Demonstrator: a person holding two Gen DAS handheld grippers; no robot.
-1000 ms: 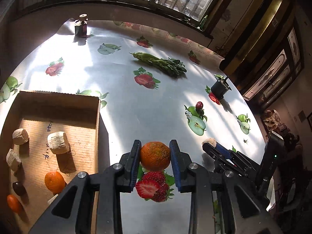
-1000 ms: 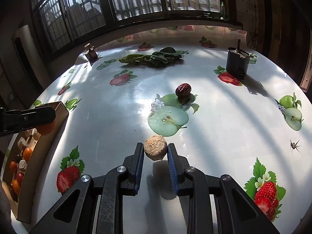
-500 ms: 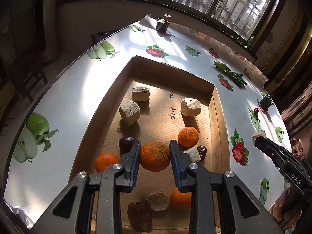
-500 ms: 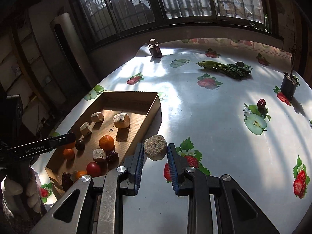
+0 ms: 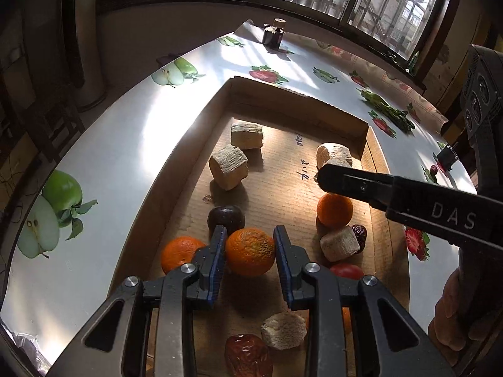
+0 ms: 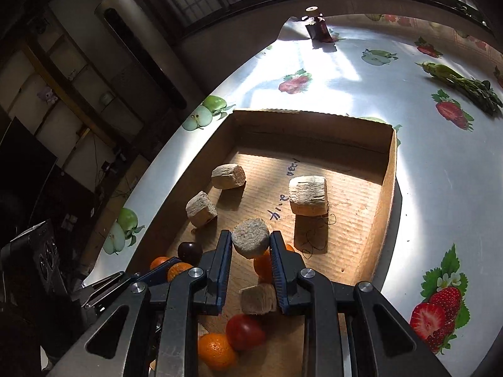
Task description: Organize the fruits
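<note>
Gripping a dimpled, round orange mandarin [image 5: 250,251] between the blue-padded fingers of the left gripper [image 5: 250,253], just above the ribbed floor of the shallow brown corrugated cardboard tray [image 5: 298,100], with a smooth dark plum [image 5: 225,216] just behind and another orange [image 5: 180,253] close on the left. Pinching a rough, fibrous beige round cake [image 6: 250,240] in the right gripper [image 6: 250,249], over the crowded near end of the tray. Leaving bare cardboard toward the far wall, beyond three coarse tan blocks [image 6: 308,196].
</note>
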